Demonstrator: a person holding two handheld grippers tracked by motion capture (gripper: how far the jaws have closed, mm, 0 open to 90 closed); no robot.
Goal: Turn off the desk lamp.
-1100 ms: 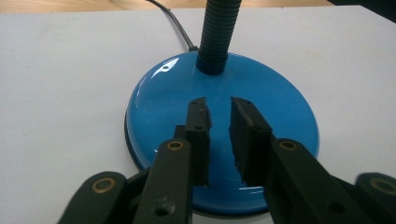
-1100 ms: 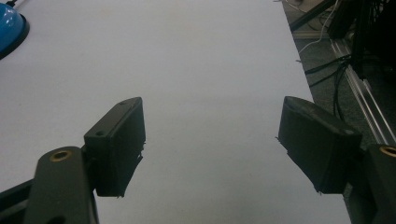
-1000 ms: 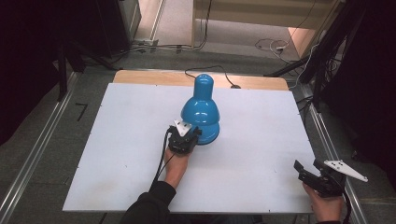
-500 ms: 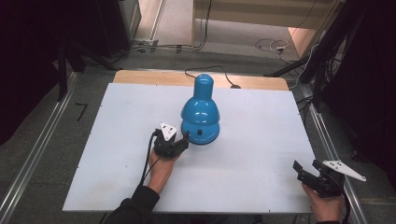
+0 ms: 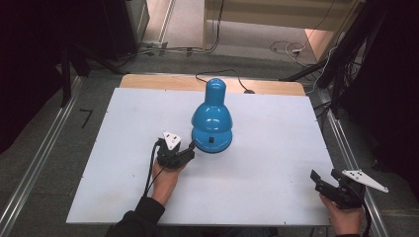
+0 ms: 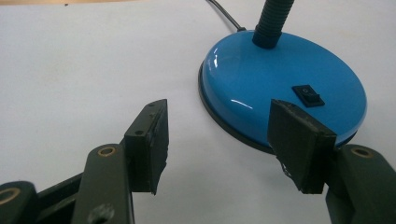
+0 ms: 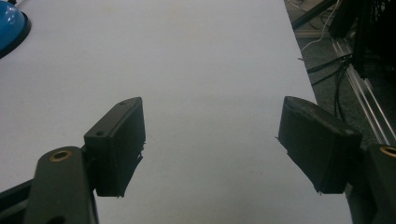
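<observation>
The glossy blue metal desk lamp [image 5: 211, 117] stands on the white counter [image 5: 276, 163], a little behind the middle, with its bell-shaped shade bent down over its round base [image 6: 285, 93] and its black cord running off the far edge. One second ago the left tongs [image 5: 187, 152] were right against the near side of the base, where the small black rocker switch [image 6: 307, 94] sits; half a second ago they had already drawn back toward the person's left, and now they rest just beside the base's near-left rim, apart from it. In the left gripper view their jaws stand wide with nothing between them, the right-hand jaw showing in front of the base's edge and the switch a little beyond it. This retreat suggests that the press on the switch is probably finished, though the shade faces down and no glow can be told, so it is not clear whether the lamp is on. The right tongs [image 5: 326, 181] have stayed almost in place at the near right corner of the counter, well apart from the lamp, also wide and holding nothing, with only bare counter ahead of them.
</observation>
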